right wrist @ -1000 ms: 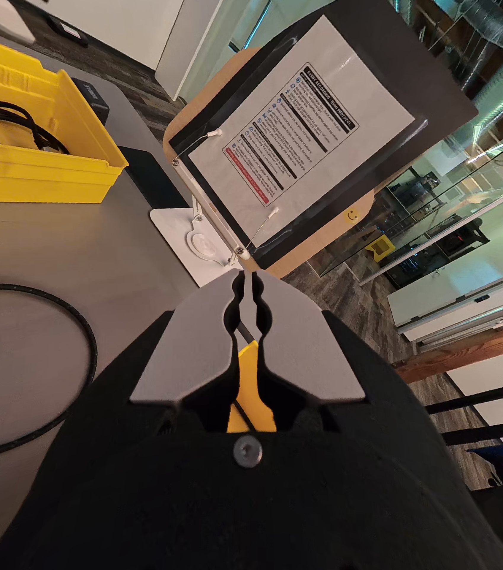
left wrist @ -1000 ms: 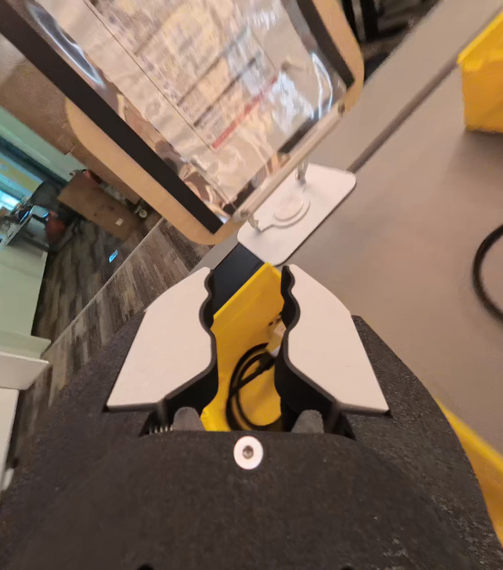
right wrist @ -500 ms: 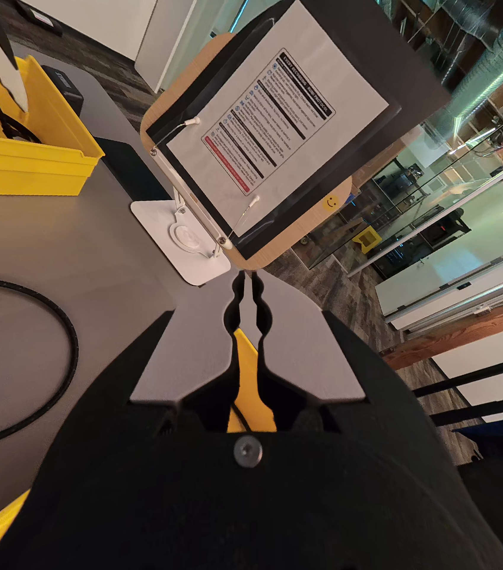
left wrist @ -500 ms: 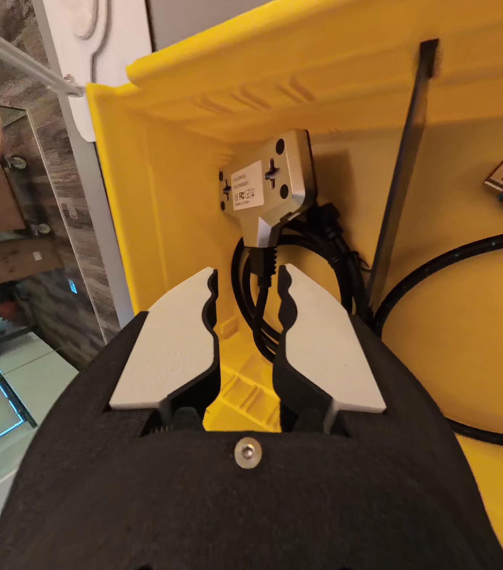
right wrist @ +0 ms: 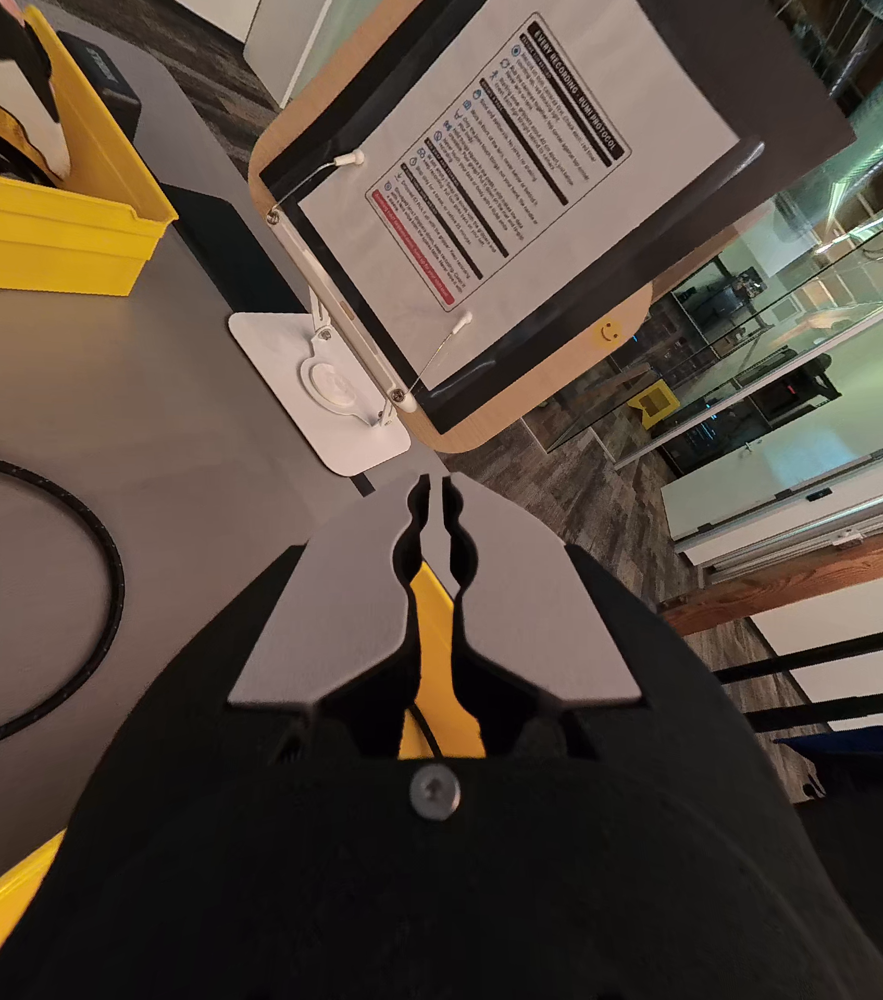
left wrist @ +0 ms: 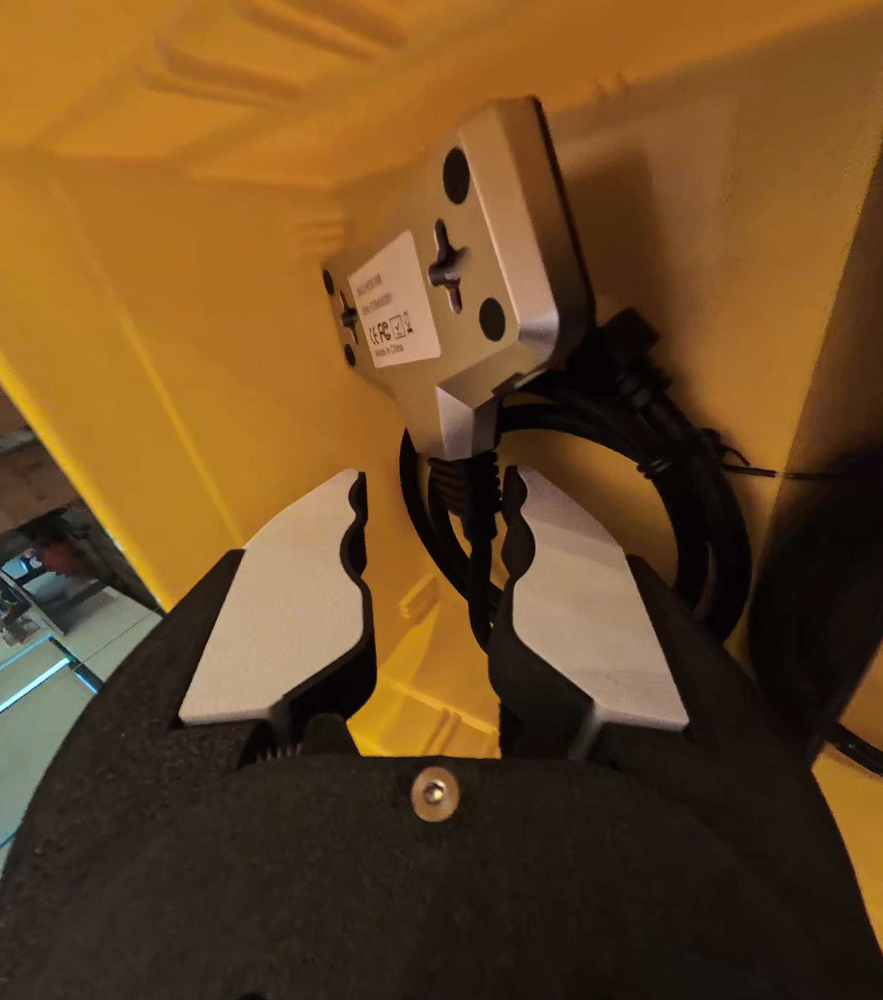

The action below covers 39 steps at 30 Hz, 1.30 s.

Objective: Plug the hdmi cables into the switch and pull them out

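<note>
In the left wrist view, a grey HDMI switch [left wrist: 460,281] lies label side up inside a yellow bin [left wrist: 130,324]. Its attached black cable [left wrist: 645,460] is coiled beside it. My left gripper [left wrist: 436,476] is open just below the switch. The cable's ribbed strain relief [left wrist: 463,481] lies between the fingertips, close to the right finger, and is not gripped. My right gripper [right wrist: 436,479] is shut with only a thin slit and holds nothing. It hovers over the grey table's edge. A loop of black braided cable [right wrist: 103,541] lies on the table [right wrist: 130,406] to its left.
A black divider [left wrist: 834,379] stands in the bin right of the switch. In the right wrist view the yellow bin [right wrist: 49,232] sits far left with the left gripper [right wrist: 11,108] in it. A sign holder [right wrist: 482,162] on a white base [right wrist: 320,389] stands ahead. Another yellow bin [right wrist: 428,649] lies under the right gripper. Tip to tip, the grippers are about 45 cm apart.
My left gripper tipped down from the table view into the yellow bin and moved in close to the switch, staying open. My right gripper drifted slightly and stayed shut.
</note>
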Each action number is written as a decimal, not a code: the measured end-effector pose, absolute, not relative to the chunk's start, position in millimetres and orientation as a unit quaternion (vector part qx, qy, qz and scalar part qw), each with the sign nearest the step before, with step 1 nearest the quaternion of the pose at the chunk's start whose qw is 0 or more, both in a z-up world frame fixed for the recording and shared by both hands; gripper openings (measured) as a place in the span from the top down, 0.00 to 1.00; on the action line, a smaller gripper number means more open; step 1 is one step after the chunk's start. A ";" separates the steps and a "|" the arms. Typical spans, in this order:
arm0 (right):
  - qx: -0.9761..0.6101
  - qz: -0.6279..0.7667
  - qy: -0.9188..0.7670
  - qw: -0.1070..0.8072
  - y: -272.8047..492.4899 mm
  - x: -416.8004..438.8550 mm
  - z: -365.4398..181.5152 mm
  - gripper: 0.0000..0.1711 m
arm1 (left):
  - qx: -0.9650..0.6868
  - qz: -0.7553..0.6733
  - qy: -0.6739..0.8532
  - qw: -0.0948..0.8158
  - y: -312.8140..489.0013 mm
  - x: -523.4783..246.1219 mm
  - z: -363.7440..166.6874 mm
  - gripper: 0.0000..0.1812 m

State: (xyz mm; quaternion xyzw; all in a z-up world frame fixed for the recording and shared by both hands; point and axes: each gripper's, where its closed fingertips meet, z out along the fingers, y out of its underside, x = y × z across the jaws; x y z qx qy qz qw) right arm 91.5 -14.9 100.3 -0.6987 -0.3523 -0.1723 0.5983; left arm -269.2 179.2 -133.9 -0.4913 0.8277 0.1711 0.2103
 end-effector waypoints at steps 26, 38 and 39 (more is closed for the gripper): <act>-0.683 -0.159 -0.374 0.606 -9.2 75.9 101.0 0.97 | -0.492 0.193 0.691 0.493 172.1 -247.0 60.7 0.91; -0.653 -0.138 -0.376 0.643 -17.2 63.7 116.3 0.97 | -0.385 0.157 0.697 0.584 88.1 -168.8 198.7 0.92; -0.649 -0.135 -0.377 0.647 -19.2 61.6 118.6 0.97 | -0.382 0.139 0.701 0.586 78.0 -158.7 201.9 0.92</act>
